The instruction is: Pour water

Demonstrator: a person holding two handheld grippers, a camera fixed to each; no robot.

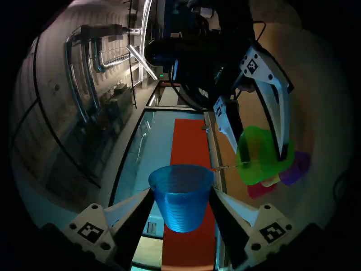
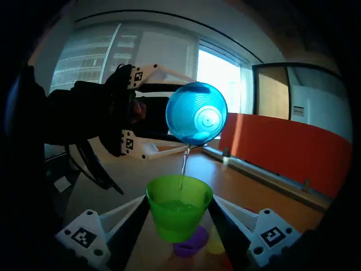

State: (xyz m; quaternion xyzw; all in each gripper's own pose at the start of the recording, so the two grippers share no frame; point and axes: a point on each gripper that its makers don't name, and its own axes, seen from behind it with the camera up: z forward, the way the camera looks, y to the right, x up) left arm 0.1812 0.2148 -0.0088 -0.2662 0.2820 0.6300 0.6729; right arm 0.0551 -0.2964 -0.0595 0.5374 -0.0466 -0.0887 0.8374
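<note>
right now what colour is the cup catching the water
Green. The green cup, below the tipped blue cup, shows best in the right gripper view.

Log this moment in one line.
left claw: shut on tilted blue plastic cup | right claw: shut on green plastic cup | water: streaming into green cup

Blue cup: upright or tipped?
Tipped: right gripper view shows the blue cup on its side, a thin water stream falling from its rim into the green cup.

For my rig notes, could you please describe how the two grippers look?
The left gripper and right gripper both have white tapering fingers with dark inner faces and a black-and-white square marker near each base. A dark sleeve covers the arm holding the left one; dark cables hang beneath.
</note>
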